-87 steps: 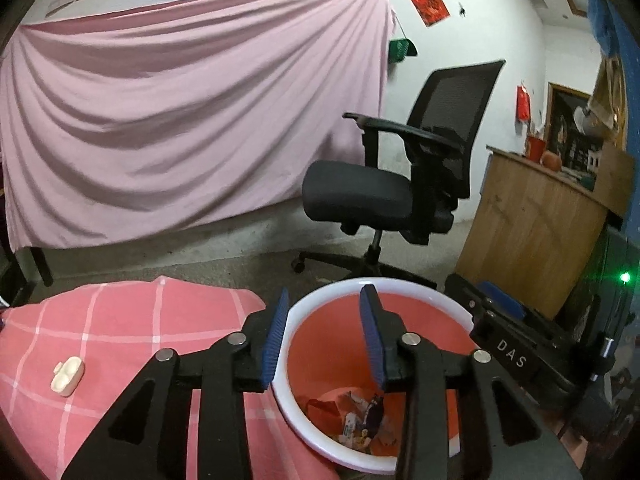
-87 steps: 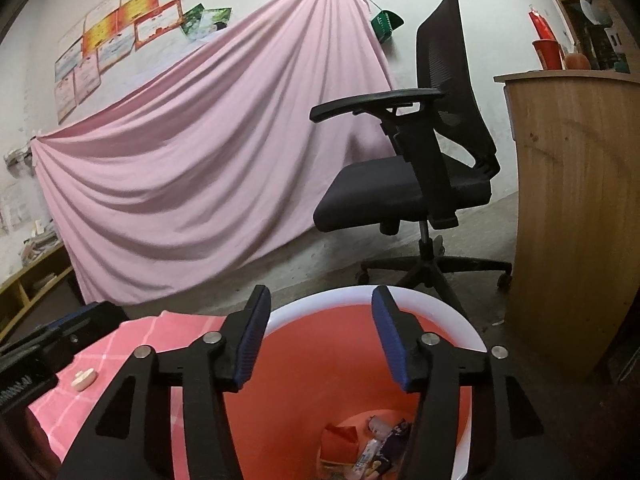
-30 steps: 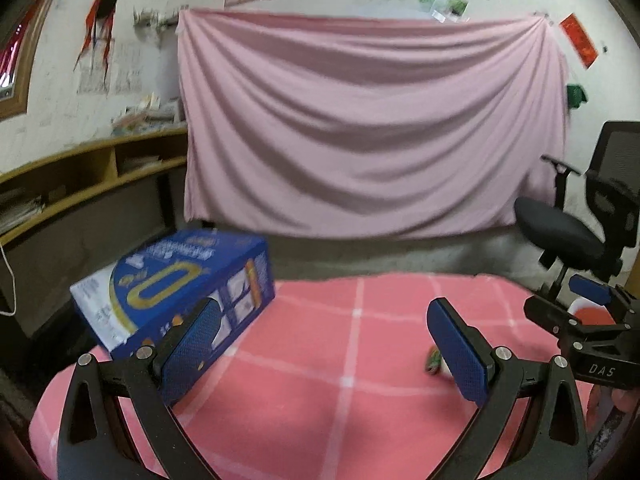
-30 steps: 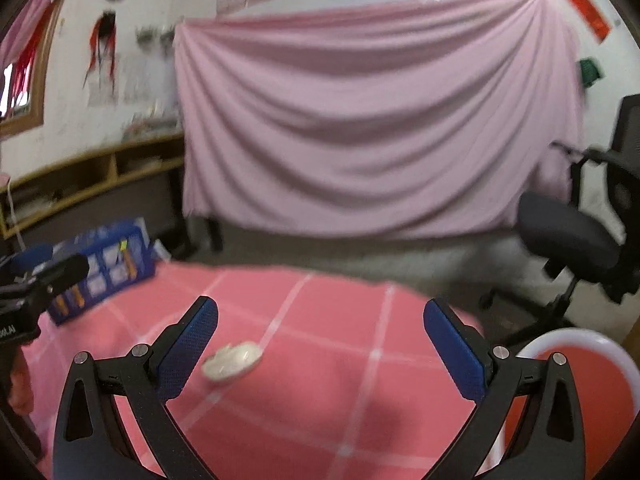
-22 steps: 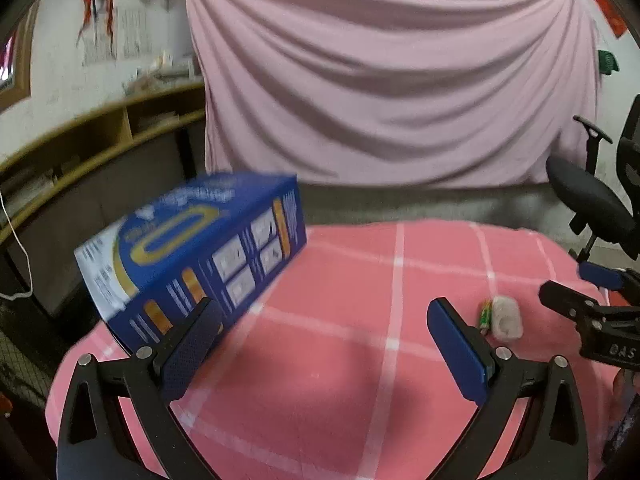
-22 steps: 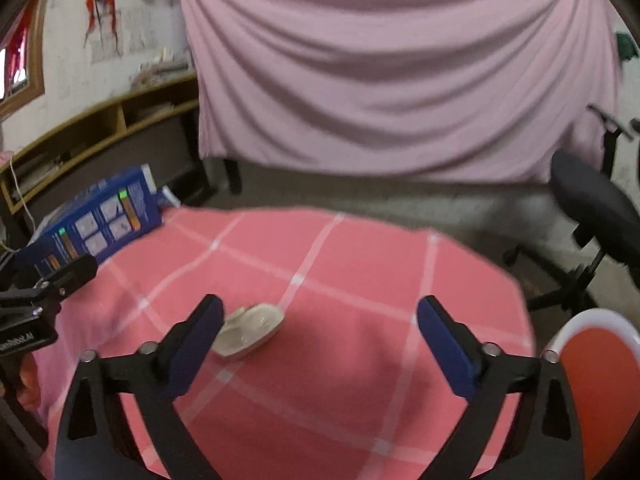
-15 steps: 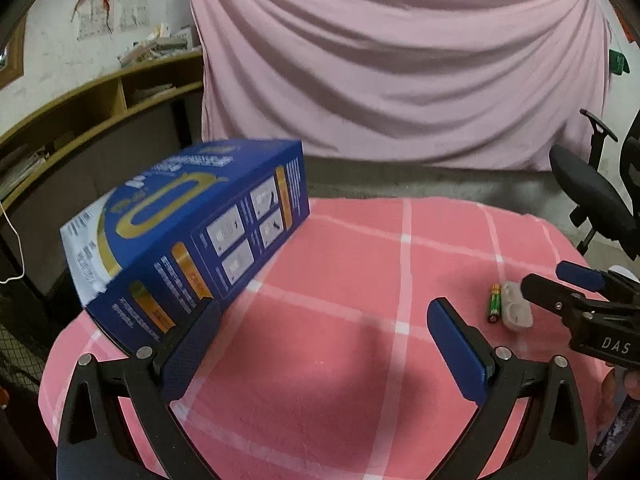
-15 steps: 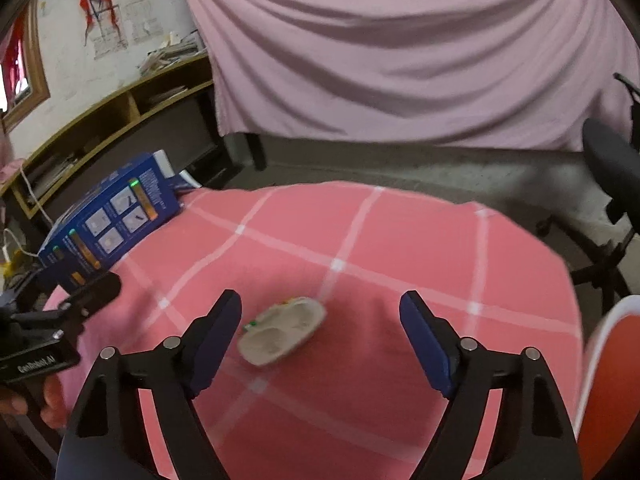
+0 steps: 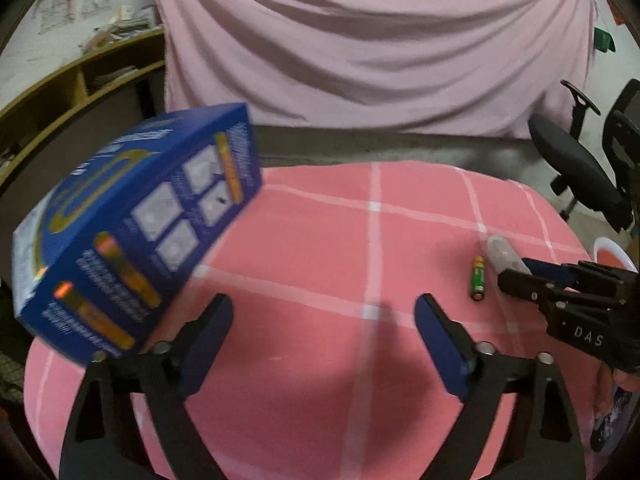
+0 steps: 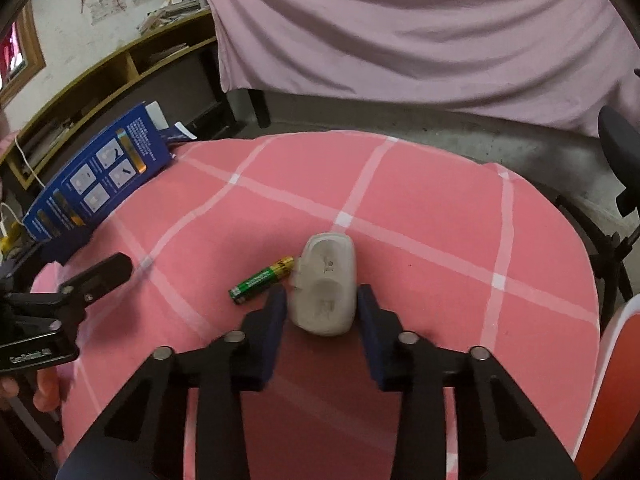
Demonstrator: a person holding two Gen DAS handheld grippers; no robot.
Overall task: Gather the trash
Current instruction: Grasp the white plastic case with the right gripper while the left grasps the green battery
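Note:
A white mouse-shaped plastic shell lies on the pink checked tablecloth, with a green and gold battery just left of it. My right gripper is open with its fingers on either side of the shell's near end, small gaps on both sides. The shell and battery also show in the left wrist view. My left gripper is open and empty above the cloth, beside a blue cardboard box at the table's left edge. The box also shows in the right wrist view.
A red bin with a white rim stands off the table's right edge. A black office chair is at the far right. Wooden shelves line the left wall and a pink sheet hangs behind.
Both grippers swung from above the bin to the table. The right gripper came down and narrowed around the white shell. The left gripper moved close to the blue box.

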